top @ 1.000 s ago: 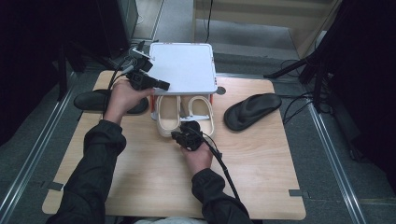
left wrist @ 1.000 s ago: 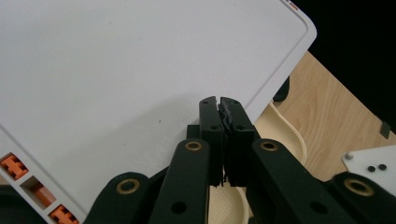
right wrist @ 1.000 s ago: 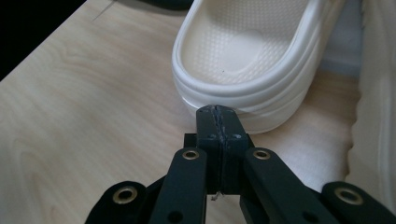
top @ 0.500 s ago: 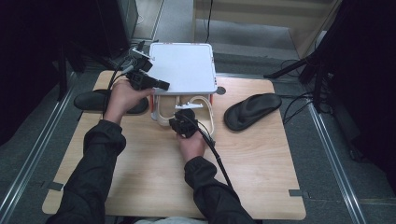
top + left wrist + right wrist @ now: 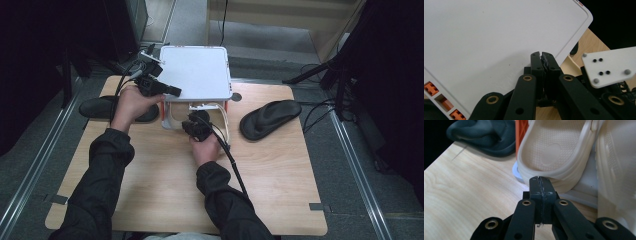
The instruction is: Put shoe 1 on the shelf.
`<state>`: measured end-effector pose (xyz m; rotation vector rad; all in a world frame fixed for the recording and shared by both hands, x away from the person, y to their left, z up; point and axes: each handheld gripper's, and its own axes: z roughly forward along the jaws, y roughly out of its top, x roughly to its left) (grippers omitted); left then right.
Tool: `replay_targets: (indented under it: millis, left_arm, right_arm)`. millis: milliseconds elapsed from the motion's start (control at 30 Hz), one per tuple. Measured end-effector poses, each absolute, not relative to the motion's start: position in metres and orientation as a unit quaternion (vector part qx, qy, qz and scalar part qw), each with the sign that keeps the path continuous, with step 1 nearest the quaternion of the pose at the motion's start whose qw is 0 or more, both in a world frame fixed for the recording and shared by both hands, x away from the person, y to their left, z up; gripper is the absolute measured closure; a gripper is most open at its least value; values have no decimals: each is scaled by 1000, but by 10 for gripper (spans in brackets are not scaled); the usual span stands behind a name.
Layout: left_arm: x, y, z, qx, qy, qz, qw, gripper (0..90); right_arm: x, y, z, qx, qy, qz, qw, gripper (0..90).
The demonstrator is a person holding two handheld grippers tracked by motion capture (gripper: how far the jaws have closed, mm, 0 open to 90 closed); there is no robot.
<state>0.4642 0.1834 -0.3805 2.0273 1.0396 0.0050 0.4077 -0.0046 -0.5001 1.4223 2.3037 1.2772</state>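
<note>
A white two-tier rack (image 5: 197,70) stands at the table's far middle, with orange posts (image 5: 521,132). Two beige clogs (image 5: 172,119) lie on its lower tier under the white top (image 5: 499,37). My left gripper (image 5: 175,92) is shut, and its jaws (image 5: 541,53) rest at the top's left front edge with nothing between them. My right gripper (image 5: 195,119) is shut too. Its tips (image 5: 540,178) press against the heel rim of the left clog (image 5: 554,150), and the second clog (image 5: 616,165) lies beside it.
One black slipper (image 5: 107,107) lies left of the rack, also seen in the right gripper view (image 5: 484,135). Another black slipper (image 5: 270,119) lies to the right. The wooden table (image 5: 165,200) has open surface near the person. The table's left edge (image 5: 439,157) drops to dark floor.
My right gripper has moved forward toward the rack, and the beige clogs have slid further in under the white top. The left hand has kept still.
</note>
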Motion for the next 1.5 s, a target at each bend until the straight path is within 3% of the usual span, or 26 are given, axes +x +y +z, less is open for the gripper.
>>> replay_targets:
  millis: [333, 467, 667, 1500]
  left_arm:
    - [464, 182, -380, 809, 415, 4, 417, 881]
    - [464, 182, -380, 808, 415, 4, 418, 878]
    - [464, 183, -381, 808, 415, 2, 418, 878]
    - [464, 183, -381, 807, 416, 1, 420, 877]
  right_arm:
    - [383, -25, -484, 447, 778, 438, 59, 900]
    - [374, -37, -476, 442, 776, 450, 34, 900]
    - [362, -55, -468, 428, 786, 445, 46, 900]
    - [329, -135, -490, 450, 794, 407, 38, 900]
